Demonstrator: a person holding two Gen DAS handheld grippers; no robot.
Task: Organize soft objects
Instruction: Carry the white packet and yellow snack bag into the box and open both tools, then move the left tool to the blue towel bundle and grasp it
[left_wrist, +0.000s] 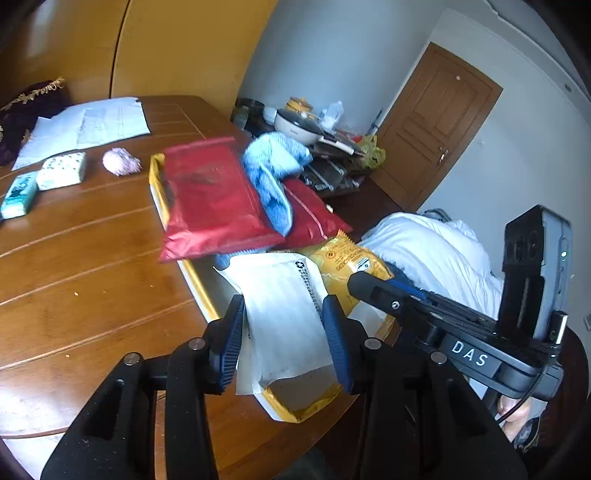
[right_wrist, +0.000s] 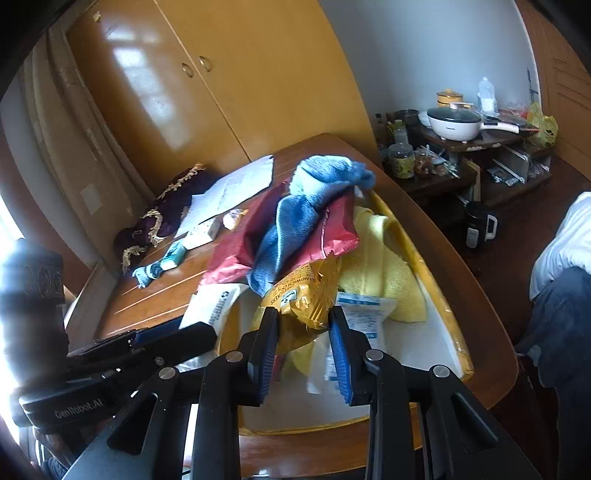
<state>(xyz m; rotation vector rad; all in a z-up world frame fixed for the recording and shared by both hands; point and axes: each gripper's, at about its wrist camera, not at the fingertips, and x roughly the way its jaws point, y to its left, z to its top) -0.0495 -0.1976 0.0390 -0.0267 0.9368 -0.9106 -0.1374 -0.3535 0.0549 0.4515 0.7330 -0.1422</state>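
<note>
Left wrist view first: the left gripper (left_wrist: 283, 334) has its fingers clenched on a white mailer (left_wrist: 284, 314) lying over the edge of the yellow-rimmed tray (left_wrist: 157, 192); red pouches (left_wrist: 210, 199) and a blue towel (left_wrist: 275, 173) are already piled in, yet a pink fluffy ball (left_wrist: 120, 161) and tissue packs (left_wrist: 62, 171) sit loose on the tabletop (left_wrist: 85, 266) — so I'd call it roughly halfway; "DAS" reads on the other tool.

Right wrist view: the right gripper (right_wrist: 303, 345) grasps a yellow snack bag (right_wrist: 299, 306) over the tray — part of "SANDWICH CRACKERS" shows on it; a yellow cloth (right_wrist: 384, 258) is in; "GenRobot.AI" is legible lower left.
</note>
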